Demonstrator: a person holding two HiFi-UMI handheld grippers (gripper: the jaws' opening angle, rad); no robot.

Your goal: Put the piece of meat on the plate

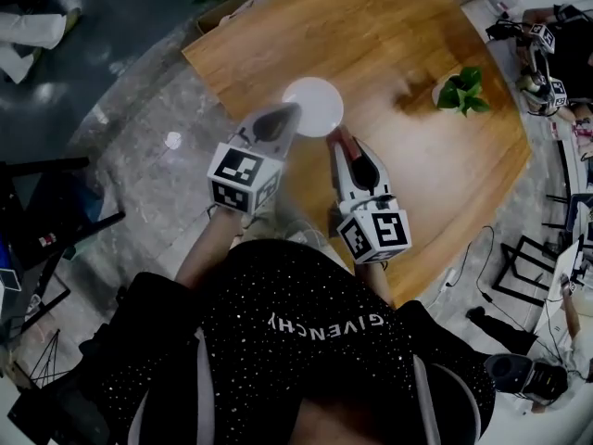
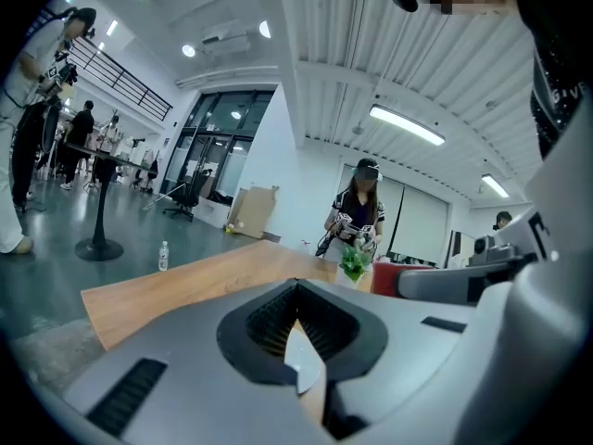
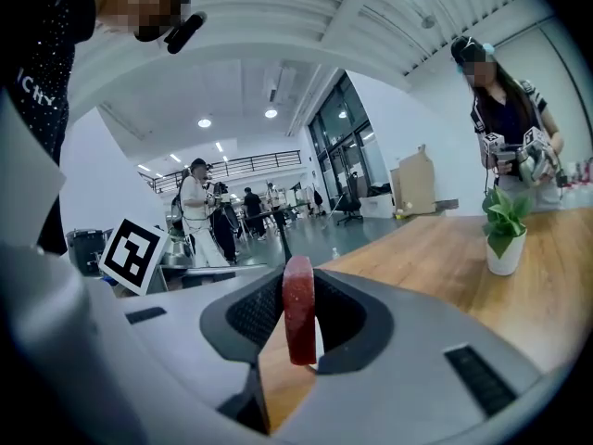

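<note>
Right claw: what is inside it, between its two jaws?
A flat dark-red piece of meat stands on edge, clamped in the right claw. Only its narrow edge shows; the black pads cover its flat sides. Light wooden table top shows below.

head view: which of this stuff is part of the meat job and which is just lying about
Part of the job:
- piece of meat, clamped in the right gripper
- plate
- left gripper, nothing in it, tip at the plate's edge

Just lying about:
- potted plant on the table
- bottle on the floor
</note>
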